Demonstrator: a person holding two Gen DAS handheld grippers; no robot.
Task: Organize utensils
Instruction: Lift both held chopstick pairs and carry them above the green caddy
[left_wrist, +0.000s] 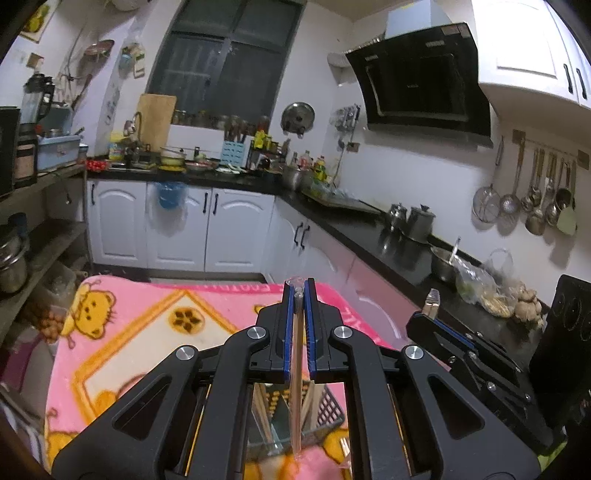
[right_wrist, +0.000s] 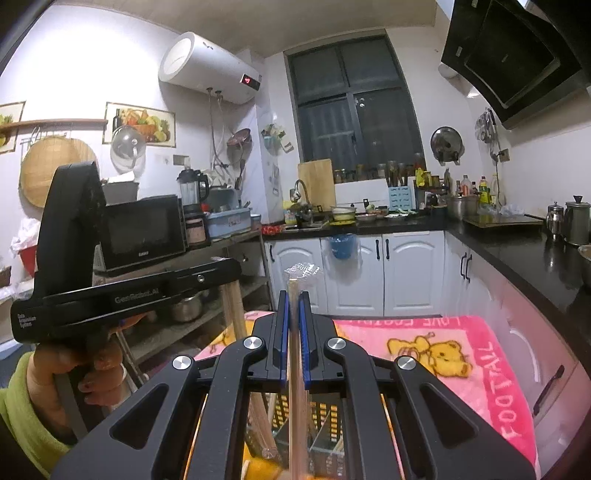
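My left gripper (left_wrist: 298, 291) is shut on a pair of wooden chopsticks in a clear plastic sleeve (left_wrist: 296, 387), held upright. My right gripper (right_wrist: 294, 299) is shut on another sleeved pair of chopsticks (right_wrist: 297, 387), its sleeve top sticking up past the fingertips. Below both grippers stands a black mesh utensil holder (left_wrist: 325, 410) with clear dividers; it also shows in the right wrist view (right_wrist: 325, 417) with more chopsticks in it. The right gripper (left_wrist: 432, 299) shows at the right of the left wrist view. The left gripper's body (right_wrist: 122, 291) shows at the left of the right wrist view.
A pink cartoon-bear blanket (left_wrist: 147, 332) covers the table under the holder. A black kitchen counter (left_wrist: 369, 229) with kettles, a steel bowl and bags of food runs along the right. White cabinets (right_wrist: 369, 273) stand behind. A shelf with a microwave (right_wrist: 142, 230) is at the left.
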